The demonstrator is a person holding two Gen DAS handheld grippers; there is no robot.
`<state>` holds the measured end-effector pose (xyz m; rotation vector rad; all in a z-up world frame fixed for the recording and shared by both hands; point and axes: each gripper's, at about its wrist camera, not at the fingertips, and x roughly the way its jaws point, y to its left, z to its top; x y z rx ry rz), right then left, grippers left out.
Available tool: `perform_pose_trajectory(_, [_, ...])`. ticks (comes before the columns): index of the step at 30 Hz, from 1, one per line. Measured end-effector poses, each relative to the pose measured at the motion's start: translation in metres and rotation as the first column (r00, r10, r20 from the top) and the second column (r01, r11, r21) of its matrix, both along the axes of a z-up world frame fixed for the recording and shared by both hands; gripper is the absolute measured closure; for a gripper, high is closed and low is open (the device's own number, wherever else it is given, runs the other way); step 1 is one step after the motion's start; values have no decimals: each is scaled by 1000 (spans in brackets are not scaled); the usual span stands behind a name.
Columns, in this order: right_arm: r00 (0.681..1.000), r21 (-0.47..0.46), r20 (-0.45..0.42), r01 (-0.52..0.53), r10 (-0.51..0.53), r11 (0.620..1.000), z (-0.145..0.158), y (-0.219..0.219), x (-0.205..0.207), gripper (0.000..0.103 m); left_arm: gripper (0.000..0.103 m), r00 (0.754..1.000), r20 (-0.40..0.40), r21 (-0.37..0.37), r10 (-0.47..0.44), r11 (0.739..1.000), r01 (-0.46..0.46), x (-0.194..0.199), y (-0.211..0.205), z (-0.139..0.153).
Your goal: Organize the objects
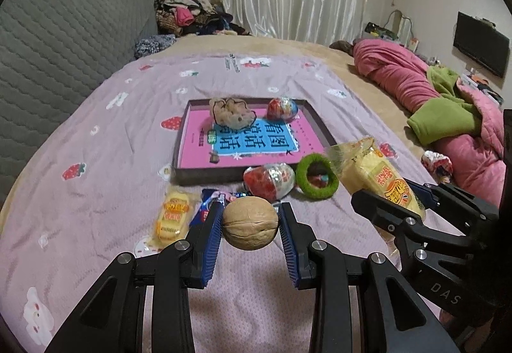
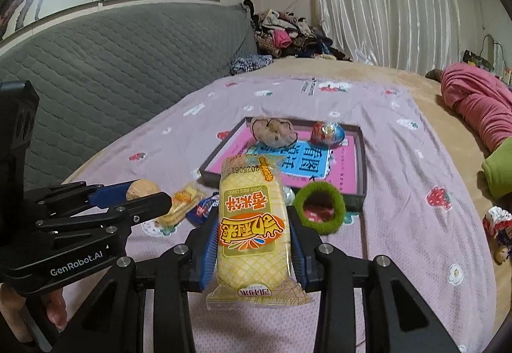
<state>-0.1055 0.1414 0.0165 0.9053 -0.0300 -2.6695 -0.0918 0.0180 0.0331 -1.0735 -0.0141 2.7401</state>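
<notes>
the left claw (image 1: 250,223) is pinching a walnut (image 1: 250,223) between narrowed pads, and the right claw (image 2: 252,241) is clamping a yellow snack packet (image 2: 251,225), both above the bed (image 1: 96,193). i'd say both are wanting steady grips while heading for the shallow box (image 1: 320,126) beyond, clearing the green ring (image 1: 316,177) and foil egg (image 1: 269,182) at its near wall.

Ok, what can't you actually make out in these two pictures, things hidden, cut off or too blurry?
- Blue packet, left wrist view: mostly hidden behind the left hand-held gripper and its walnut.
- Foil egg outside the tray, right wrist view: nearly all covered by the yellow snack pack in the right hand-held gripper.
- Book cover in the tray: partly covered by the beige pouch.
- Item inside the green ring: too small to identify.
</notes>
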Motion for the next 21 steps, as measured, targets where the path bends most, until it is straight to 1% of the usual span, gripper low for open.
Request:
perform_pose_trajectory(5, [1000,3,-16,15,-15,1000,11,2,-5,64,67,1000,-15,7,3,1000,-3,-5,-4,8])
perform_pose_trajectory(14, [995,27,-99,21,-18,999,43,0,-11,64,67,999,-40,-6,-4,1000,4,-18,-2,21])
perform_pose_trajectory(21, [992,-17,-114,50,-51,999,57,18,-23,64,67,998,-57,-11,-10,1000,9,-37,5,31])
